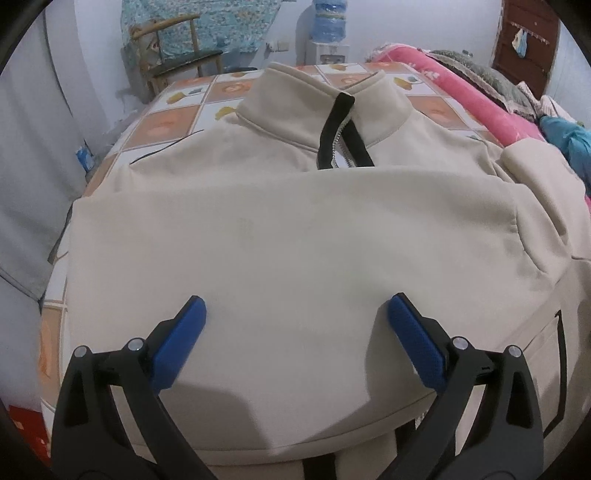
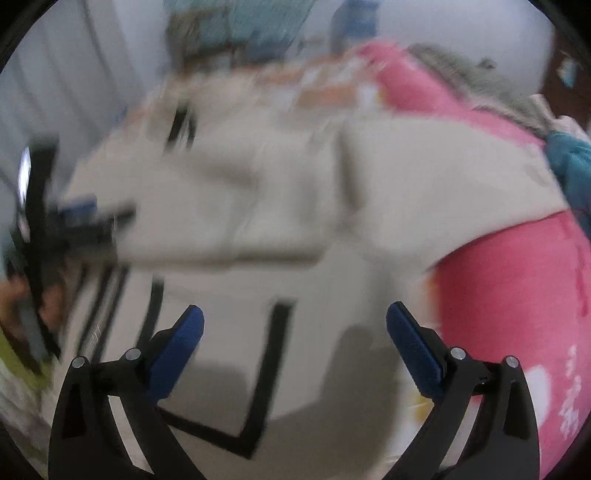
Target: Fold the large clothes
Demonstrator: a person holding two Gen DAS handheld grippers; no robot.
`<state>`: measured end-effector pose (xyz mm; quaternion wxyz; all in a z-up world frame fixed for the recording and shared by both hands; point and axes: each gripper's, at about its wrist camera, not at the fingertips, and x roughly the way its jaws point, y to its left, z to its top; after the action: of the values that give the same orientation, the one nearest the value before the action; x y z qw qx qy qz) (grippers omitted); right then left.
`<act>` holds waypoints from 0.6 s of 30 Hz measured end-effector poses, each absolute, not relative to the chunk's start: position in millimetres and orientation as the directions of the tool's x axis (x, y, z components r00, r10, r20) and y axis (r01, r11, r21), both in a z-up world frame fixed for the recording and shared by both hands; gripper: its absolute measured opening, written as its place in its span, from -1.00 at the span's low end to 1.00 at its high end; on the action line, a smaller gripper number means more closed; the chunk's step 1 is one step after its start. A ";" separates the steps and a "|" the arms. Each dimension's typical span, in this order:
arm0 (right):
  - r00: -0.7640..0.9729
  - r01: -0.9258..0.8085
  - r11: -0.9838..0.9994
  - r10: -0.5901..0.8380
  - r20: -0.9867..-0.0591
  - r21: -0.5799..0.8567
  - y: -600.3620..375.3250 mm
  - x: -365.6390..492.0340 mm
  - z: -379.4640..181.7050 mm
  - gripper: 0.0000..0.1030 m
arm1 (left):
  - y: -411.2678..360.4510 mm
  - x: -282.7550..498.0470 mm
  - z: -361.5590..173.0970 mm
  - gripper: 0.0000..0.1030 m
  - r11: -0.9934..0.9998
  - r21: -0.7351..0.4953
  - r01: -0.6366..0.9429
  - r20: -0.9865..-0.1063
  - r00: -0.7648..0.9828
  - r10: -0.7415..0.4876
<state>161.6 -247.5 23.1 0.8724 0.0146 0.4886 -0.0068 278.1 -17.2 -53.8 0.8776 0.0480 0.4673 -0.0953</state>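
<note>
A cream zip-neck jacket [image 1: 288,229] with black trim lies spread on the patterned bed, collar at the far side, one sleeve folded across its chest. My left gripper [image 1: 295,306] hovers open just above the folded sleeve, with nothing between its blue pads. In the blurred right wrist view the same jacket [image 2: 295,184] fills the middle, its right sleeve draped onto a pink blanket. My right gripper [image 2: 294,314] stands open over the jacket's lower part, near a black-edged pocket [image 2: 258,369], and holds nothing. The left gripper shows as a dark blur [image 2: 74,218] at the left edge.
A rolled pink blanket [image 1: 480,103] and teal clothing [image 1: 569,140] lie along the bed's right side. A wooden chair [image 1: 173,55] and a water dispenser [image 1: 328,33] stand beyond the bed's far end. The tiled-pattern sheet [image 1: 166,122] shows at the left, where the bed edge drops off.
</note>
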 end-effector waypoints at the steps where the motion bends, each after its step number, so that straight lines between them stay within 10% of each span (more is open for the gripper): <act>1: 0.544 0.057 0.998 -0.022 -0.839 0.010 -258.2 161.7 33.4 0.88 | -17.3 277.0 -53.8 0.87 0.977 -0.002 0.214 -0.827 0.549 -0.122; 18: 0.557 0.635 0.652 -0.014 -0.831 0.414 -571.1 225.7 -0.2 0.38 | -17.3 278.5 -53.3 0.88 0.974 -0.002 0.225 -0.830 0.543 -0.127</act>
<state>225.7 -571.1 -0.2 0.8033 0.3648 0.4252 -0.2020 278.5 -17.3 -53.3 0.8767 0.0523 0.4675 -0.1002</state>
